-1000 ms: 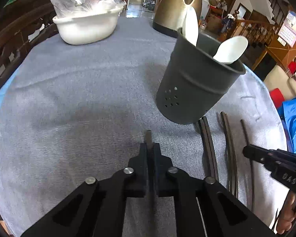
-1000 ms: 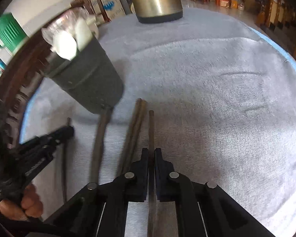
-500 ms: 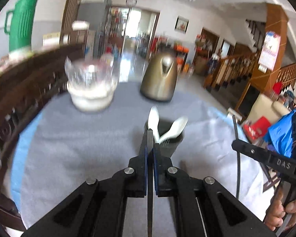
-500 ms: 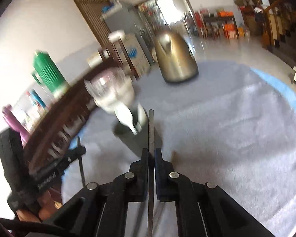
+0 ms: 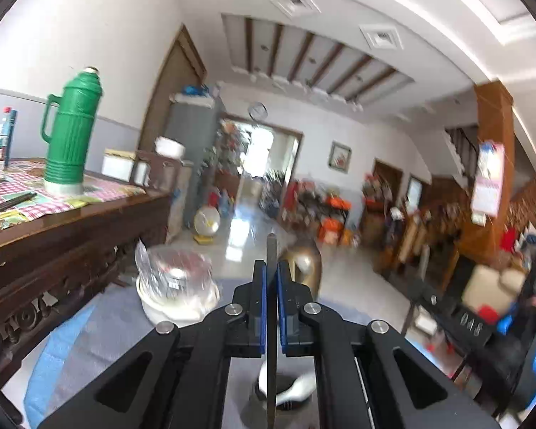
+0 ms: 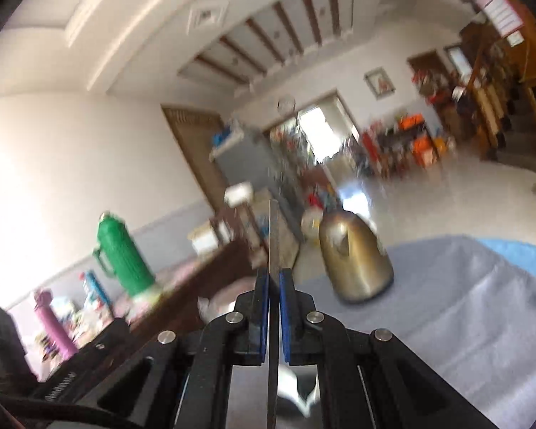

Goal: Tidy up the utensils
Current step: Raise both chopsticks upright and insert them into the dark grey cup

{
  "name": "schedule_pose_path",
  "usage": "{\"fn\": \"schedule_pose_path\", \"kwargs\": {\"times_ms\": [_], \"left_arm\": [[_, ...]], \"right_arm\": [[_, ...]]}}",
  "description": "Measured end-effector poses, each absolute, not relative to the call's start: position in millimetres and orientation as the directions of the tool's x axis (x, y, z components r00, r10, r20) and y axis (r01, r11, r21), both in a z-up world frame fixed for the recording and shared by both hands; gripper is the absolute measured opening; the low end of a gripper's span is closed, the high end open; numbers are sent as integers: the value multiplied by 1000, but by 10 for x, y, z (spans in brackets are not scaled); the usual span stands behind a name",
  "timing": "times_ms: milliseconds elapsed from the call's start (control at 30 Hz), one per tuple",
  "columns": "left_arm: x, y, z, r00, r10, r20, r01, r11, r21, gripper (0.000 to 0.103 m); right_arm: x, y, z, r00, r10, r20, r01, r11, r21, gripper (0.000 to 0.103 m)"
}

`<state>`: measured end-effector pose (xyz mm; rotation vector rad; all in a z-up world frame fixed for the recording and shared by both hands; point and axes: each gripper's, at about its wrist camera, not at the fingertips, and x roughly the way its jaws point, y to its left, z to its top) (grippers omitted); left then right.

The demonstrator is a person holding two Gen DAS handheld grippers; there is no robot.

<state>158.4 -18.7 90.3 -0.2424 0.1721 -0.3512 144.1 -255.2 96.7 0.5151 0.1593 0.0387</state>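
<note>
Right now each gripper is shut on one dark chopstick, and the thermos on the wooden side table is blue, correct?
Not quite: the thermos is green, as the left wrist view shows plainly. The rest holds: the left gripper is shut on a chopstick, and the right gripper is shut on its own chopstick. The thermos does stand on the wooden side table.

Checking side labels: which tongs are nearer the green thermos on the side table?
Left. The left tongs have the green thermos close on their left; the right tongs sit beyond them, seeing it smaller and farther off.
</note>
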Motion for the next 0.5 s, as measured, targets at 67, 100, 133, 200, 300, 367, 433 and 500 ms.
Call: {"fn": "schedule_pose_path", "kwargs": {"times_ms": [67, 100, 133, 200, 300, 367, 433, 500], "left_arm": [[1703, -191, 929, 935, -342, -93, 304, 909, -287, 6], [1765, -192, 938, 938, -335, -86, 297, 908, -297, 6], [1845, -191, 954, 943, -325, -75, 287, 906, -312, 6], [1957, -186, 971, 948, -312, -61, 274, 899, -342, 6], [2042, -217, 979, 955, -293, -40, 260, 897, -358, 6], [2109, -267, 938, 961, -273, -33, 246, 906, -346, 6], [2151, -315, 865, 965, -258, -38, 230, 911, -341, 6], [2215, -368, 768, 969, -242, -51, 211, 918, -337, 6]], "right_arm": [[1524, -2538, 947, 995, 15, -100, 36, 872, 488, 6], [1561, -2542, 933, 996, 2, -87, 42, 867, 496, 6], [1611, -2566, 904, 997, -18, -76, 55, 855, 516, 6], [1714, -2598, 889, 996, -41, -78, 76, 842, 534, 6], [1857, -2602, 864, 995, -67, -72, 96, 831, 547, 6], [1928, -2571, 860, 994, -90, -68, 113, 839, 532, 6], [1995, -2520, 857, 991, -117, -67, 135, 853, 504, 6], [2060, -2453, 843, 988, -138, -65, 153, 871, 468, 6]]}}
